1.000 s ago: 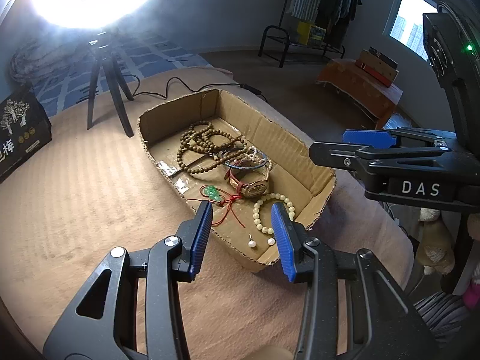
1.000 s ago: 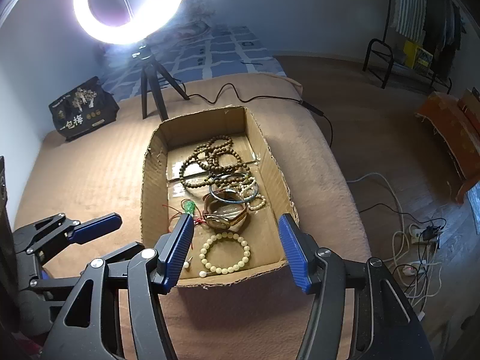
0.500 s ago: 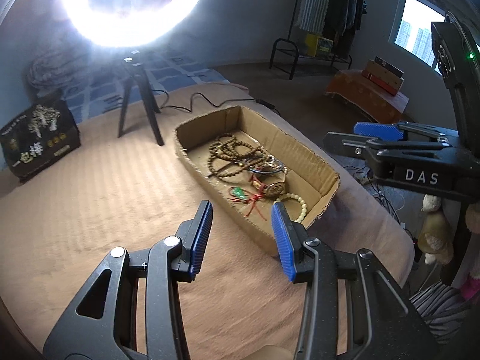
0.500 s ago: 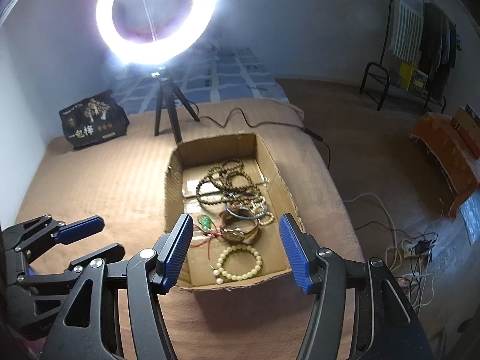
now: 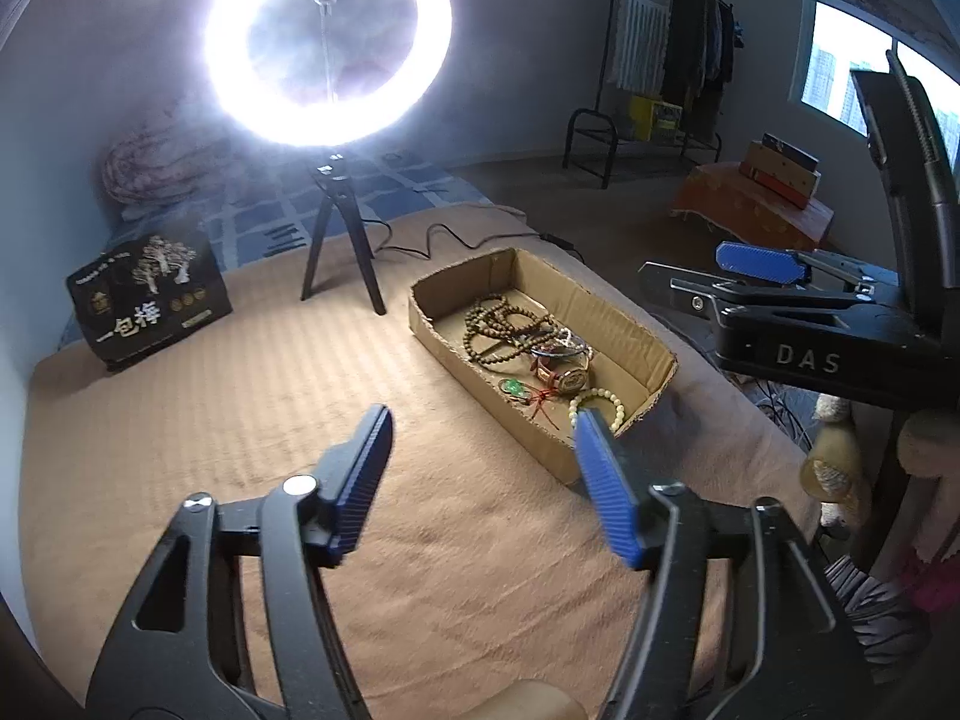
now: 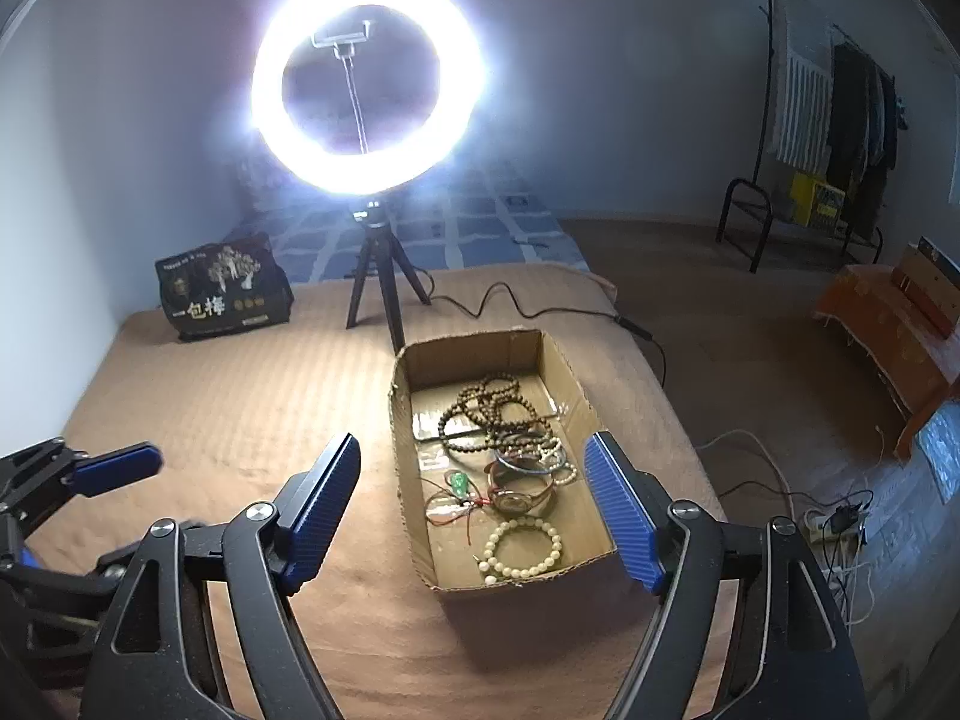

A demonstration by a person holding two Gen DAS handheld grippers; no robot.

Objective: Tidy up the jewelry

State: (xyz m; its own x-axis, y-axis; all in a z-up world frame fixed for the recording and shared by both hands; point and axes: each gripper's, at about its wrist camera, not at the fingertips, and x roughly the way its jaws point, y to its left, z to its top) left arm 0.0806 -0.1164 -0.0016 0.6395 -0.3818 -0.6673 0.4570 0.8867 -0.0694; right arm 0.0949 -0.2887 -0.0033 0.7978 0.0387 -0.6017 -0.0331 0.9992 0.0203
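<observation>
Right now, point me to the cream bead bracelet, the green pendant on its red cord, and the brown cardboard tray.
Cream bead bracelet (image 6: 523, 547): right wrist view, on its near-left beads.
Green pendant on red cord (image 6: 459, 482): right wrist view, on the green stone.
Brown cardboard tray (image 6: 468, 354): right wrist view, on its far inner wall.

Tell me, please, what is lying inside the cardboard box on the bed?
Inside the cardboard box lie brown bead strands, a blue bangle, a watch, a green pendant on red cord and a cream bead bracelet. Anything beneath the tangle is hidden.
</observation>
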